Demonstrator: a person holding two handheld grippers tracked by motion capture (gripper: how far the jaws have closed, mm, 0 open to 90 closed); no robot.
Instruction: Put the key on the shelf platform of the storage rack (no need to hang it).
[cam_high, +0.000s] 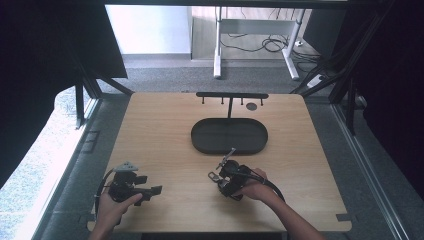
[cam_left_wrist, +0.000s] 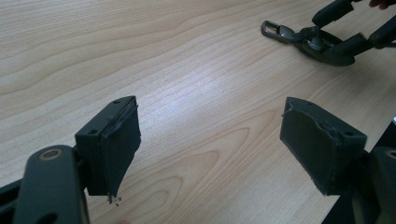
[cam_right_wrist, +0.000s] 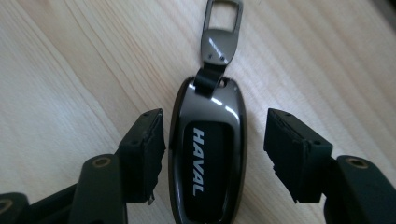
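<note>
Your right gripper (cam_right_wrist: 212, 158) straddles the key fob (cam_right_wrist: 208, 154), jaws apart, not yet clamped; left gripper (cam_left_wrist: 210, 149) idle, jaws apart; lifting remains.

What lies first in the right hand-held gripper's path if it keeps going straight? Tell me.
The glossy dark oval HAVAL car key fob on the light wooden table, already between the open right hand-held gripper jaws, though depth is uncertain.
</note>
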